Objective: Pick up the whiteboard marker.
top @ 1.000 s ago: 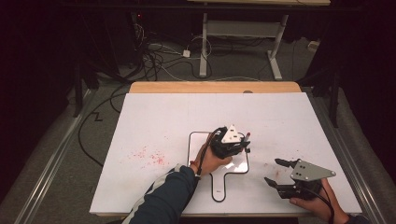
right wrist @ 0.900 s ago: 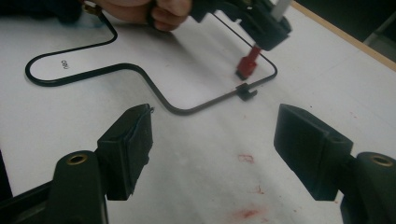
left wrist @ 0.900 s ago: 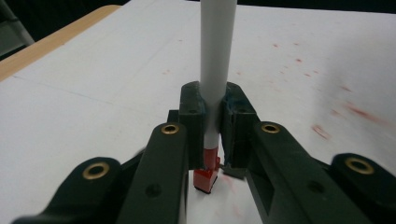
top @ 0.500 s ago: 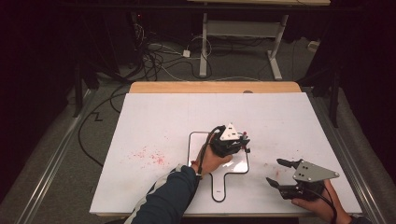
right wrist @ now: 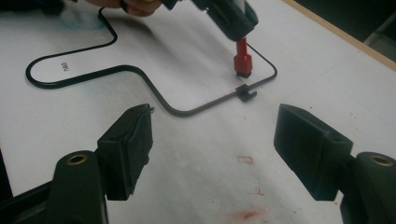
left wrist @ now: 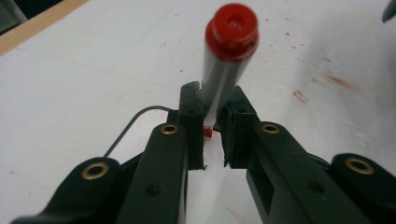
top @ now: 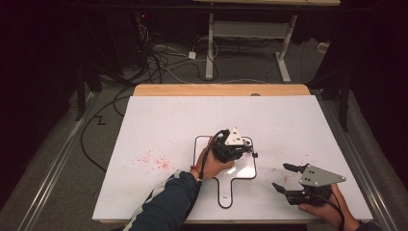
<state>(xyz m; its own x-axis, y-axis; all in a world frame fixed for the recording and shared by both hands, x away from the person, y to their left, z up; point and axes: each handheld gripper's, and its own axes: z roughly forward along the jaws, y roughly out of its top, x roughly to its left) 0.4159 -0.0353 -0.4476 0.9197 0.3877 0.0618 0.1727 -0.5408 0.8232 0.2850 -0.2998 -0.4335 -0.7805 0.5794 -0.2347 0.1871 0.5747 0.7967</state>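
High view: left gripper [top: 239,153] hangs over the outline [top: 253,166], right gripper [top: 285,179] idle well to its side. Left gripper view: jaws clenched on the marker [left wrist: 224,79], which should stay vertical. Right gripper view: own jaws released, empty; the marker's tip [right wrist: 242,70] sits just inside the outline, so trace slowly.

Grey-barrelled marker with glossy red end cap [left wrist: 231,35] sits between the black left gripper [left wrist: 212,126] jaws; beyond them, white table sheet [top: 159,125] flecked with red smears, thin black outline shape [right wrist: 116,70] ahead of the black right gripper [right wrist: 215,135].
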